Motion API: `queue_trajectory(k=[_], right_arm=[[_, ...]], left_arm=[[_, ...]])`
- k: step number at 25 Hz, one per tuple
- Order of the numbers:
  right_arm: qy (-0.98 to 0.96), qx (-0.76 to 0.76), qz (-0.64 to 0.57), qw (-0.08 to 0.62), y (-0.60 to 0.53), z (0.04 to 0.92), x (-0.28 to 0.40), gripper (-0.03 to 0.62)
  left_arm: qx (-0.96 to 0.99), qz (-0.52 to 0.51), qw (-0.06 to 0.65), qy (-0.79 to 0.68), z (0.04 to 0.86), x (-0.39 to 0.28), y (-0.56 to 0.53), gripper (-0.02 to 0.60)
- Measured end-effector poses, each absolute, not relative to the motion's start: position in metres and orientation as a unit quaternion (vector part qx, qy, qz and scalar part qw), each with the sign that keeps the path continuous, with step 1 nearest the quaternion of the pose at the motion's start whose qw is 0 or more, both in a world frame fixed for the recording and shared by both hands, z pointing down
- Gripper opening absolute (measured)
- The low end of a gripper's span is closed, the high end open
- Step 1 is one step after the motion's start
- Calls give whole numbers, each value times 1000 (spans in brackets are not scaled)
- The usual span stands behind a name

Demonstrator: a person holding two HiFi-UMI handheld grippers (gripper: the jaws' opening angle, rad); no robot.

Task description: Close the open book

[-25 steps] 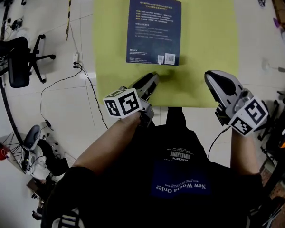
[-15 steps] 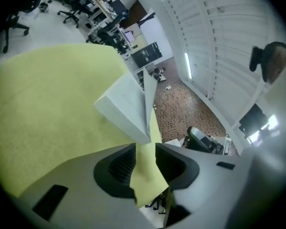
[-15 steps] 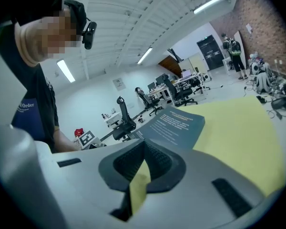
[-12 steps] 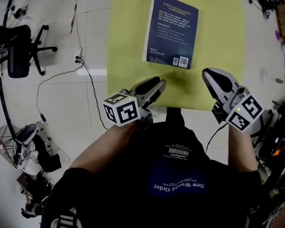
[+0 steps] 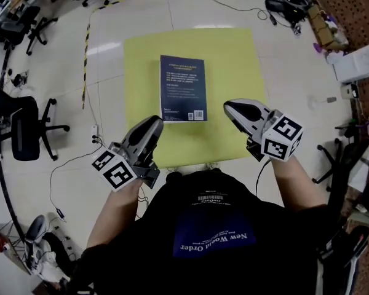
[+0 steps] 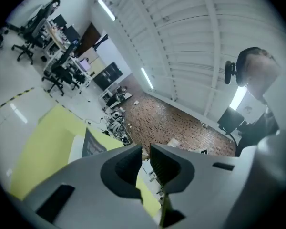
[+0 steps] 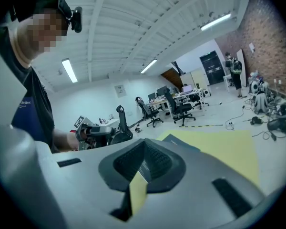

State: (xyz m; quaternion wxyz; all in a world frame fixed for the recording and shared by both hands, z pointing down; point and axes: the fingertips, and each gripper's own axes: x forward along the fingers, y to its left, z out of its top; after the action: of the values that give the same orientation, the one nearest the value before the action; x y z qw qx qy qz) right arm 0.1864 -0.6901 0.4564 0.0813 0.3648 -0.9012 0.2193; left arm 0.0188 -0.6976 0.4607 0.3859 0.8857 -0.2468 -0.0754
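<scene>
Basically done, I'd say. Far left, the office chair (image 5: 21, 125) is sitting on the tiles, well apart from the work. Next, the left gripper (image 5: 150, 126) is hovering over the near-left edge of the mat. Its jaws have just been closing and are now standing a narrow gap apart with nothing between them. Centre, the book (image 5: 183, 88) is lying closed, back cover up, barcode toward the person, on the yellow-green mat (image 5: 227, 60), same as in the earlier head views. To its right, the right gripper (image 5: 234, 108) is hanging over the mat's near-right part, jaws together at the tips and gripping nothing. What's changing: both grippers are lifting away from the book and the head view is pulling back, so the person looks to be straightening up. I'm reading that as a retreat after the close, with nothing left but keeping clear of the cover.
</scene>
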Motion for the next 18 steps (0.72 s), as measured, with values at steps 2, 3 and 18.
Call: queue_trajectory(k=[2, 3, 18], right_arm=[[-903, 369, 205, 78, -687, 437, 191, -15], [-905, 369, 200, 76, -685, 427, 193, -15], [-898, 419, 134, 1, -665, 315, 230, -15]], left_arm=[[898, -85, 352, -250, 429, 12, -703, 29], [904, -89, 336, -251, 414, 10, -703, 8], [948, -101, 202, -224, 320, 7, -673, 8]])
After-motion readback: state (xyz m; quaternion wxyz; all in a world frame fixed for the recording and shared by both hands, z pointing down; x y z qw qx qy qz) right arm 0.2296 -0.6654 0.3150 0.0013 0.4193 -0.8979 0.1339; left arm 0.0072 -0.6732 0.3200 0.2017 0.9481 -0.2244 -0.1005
